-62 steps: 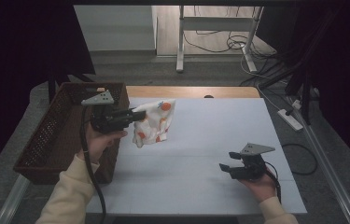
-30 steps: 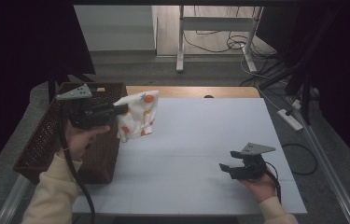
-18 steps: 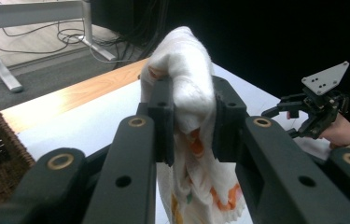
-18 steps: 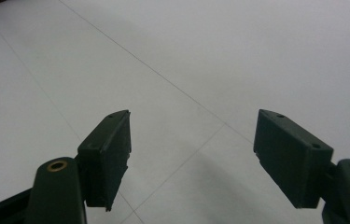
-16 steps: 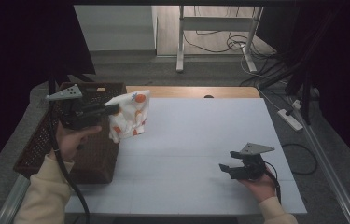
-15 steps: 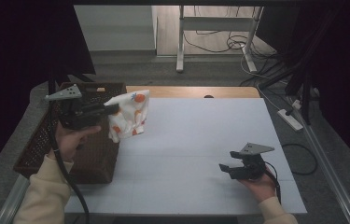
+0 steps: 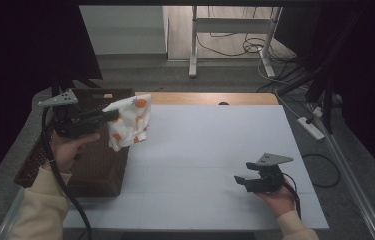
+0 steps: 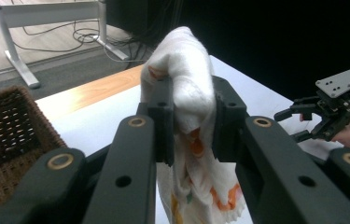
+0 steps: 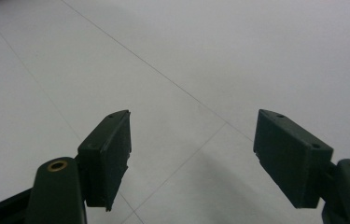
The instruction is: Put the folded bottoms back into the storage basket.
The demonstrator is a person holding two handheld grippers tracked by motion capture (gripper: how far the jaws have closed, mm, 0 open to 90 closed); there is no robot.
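The cloth point(image 7: 130, 121) is picked up but not yet dropped: the left claw point(image 7: 112, 116) clamps it between its pads, the bulk hanging below and ahead of the jaws, just past the basket point(image 7: 95, 170) rim. The right claw point(image 7: 241, 181) rests wide and empty on the table point(image 7: 215, 145).

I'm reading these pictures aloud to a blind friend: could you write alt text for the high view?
A person's left tongs grip a white cloth with orange spots, held up beside a dark wicker basket at the left edge of a white table. The right tongs rest open on the table near its right front corner.
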